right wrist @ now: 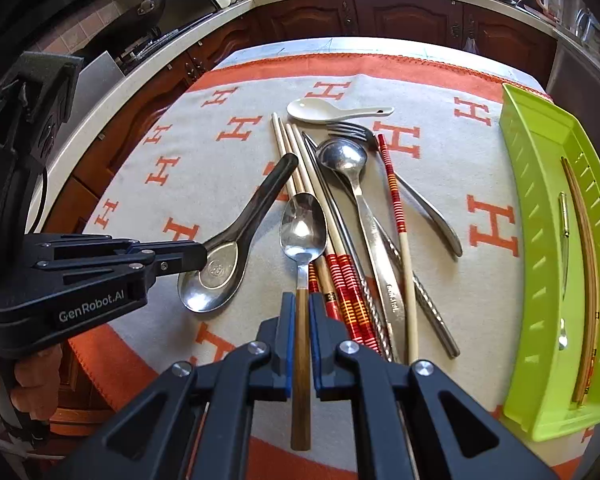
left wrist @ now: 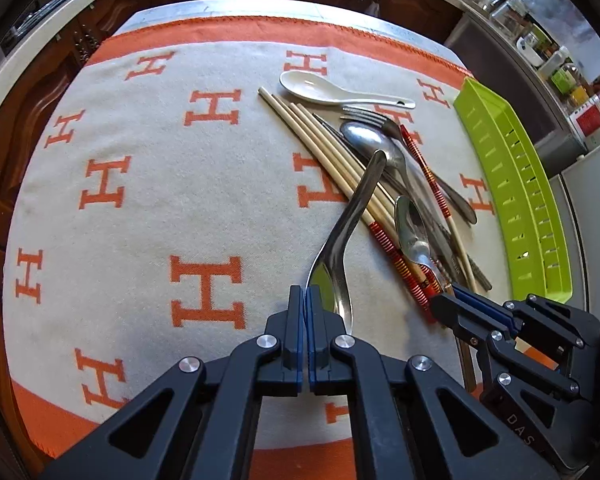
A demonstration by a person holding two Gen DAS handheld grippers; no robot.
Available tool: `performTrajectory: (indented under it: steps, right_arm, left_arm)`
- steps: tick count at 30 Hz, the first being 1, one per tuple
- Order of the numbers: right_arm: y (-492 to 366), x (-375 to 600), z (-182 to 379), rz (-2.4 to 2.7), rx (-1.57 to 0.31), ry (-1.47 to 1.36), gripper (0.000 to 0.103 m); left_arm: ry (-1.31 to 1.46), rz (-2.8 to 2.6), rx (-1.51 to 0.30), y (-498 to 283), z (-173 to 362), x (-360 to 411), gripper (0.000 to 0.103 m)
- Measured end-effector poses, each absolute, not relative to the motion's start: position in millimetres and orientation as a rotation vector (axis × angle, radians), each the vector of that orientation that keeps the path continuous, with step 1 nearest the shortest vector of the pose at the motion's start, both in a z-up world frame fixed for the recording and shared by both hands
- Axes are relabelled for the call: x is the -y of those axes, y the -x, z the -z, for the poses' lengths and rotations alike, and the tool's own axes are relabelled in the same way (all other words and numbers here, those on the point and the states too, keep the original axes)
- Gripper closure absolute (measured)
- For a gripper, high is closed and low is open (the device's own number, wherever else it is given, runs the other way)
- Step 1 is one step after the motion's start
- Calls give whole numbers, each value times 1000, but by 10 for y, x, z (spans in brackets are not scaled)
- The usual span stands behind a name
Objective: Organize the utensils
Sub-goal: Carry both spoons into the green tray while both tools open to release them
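Left gripper (left wrist: 305,300) clamped on the bowl rim of a steel soup spoon (left wrist: 354,216), handle slanting up and away over the chopsticks (left wrist: 320,152). Right gripper (right wrist: 299,312) closed on the wooden handle of a small spoon (right wrist: 303,228), bowl pointing forward, away from the jaws. Just beyond both pairs of jaws, on the orange-and-cream cloth (left wrist: 140,208): a heap of chopsticks, a large steel spoon (right wrist: 346,160), a fork (right wrist: 350,131). Farthest out, a white ceramic spoon (right wrist: 324,111). Off to the right of the jaws, a green tray (right wrist: 540,240) with a few long utensils inside.
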State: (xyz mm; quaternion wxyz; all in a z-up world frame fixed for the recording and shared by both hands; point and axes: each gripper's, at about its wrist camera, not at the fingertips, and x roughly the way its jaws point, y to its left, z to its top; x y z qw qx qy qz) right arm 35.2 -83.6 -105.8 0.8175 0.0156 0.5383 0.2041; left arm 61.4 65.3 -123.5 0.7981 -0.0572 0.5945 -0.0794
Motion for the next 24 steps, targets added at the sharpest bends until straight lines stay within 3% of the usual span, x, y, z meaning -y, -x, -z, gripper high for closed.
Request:
performTrajectory:
  steps: [11,24]
  right_arm:
    - [-318,1063,851,-430,-1115,-79,97]
    - [-355,1662,562,-329,-1066,-171,97]
  left_arm:
    - [153,160,-1222,-558,863,-516,103]
    - [90,321,-1144,-673,406,344,103]
